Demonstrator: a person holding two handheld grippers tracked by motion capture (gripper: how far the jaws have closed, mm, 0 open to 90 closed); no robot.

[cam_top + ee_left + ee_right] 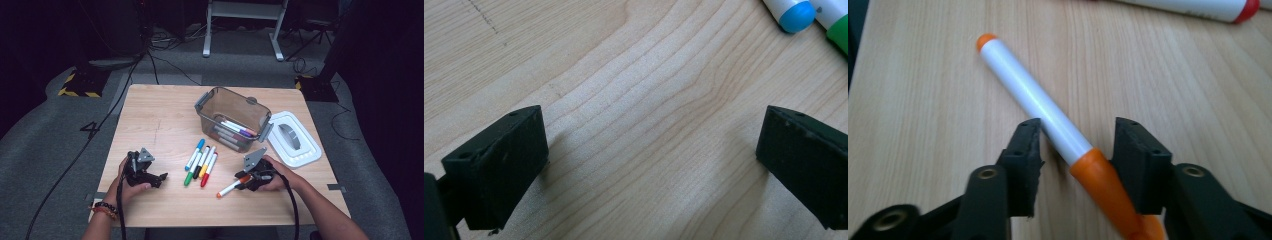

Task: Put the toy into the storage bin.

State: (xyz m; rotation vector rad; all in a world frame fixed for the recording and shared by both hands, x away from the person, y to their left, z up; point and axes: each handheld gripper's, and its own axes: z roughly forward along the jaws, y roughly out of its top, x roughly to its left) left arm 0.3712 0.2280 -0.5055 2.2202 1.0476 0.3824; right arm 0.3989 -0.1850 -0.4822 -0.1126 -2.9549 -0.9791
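My right tool (248, 180) lies low on the tabletop (150, 120), wrist flat, forearm coming in from the near edge, jaws aimed toward the left tool. Between those jaws sits the orange marker (233, 186): in the right gripper view (1048, 115) its orange cap runs back between the two black pads and touches the right one, while a sliver of gap shows at the left pad; the jaws stand narrow around it and I cannot tell if they truly pinch it. The marker's white barrel sticks out beyond the tool, slanting toward the near edge, ending in a small orange plug. My left tool (150, 176) rests on the tabletop well apart from the orange marker, hand cupped round its body; its jaws stand wide with bare wood between them (649, 165). Between the two tools lie four more markers (200, 162) in a row, round plastic barrels with coloured caps. Beyond them is a smoky clear plastic bin (232, 107) with markers inside, its white lid (295, 140) just beside it. The tabletop is pale wood, fine-grained and matte.
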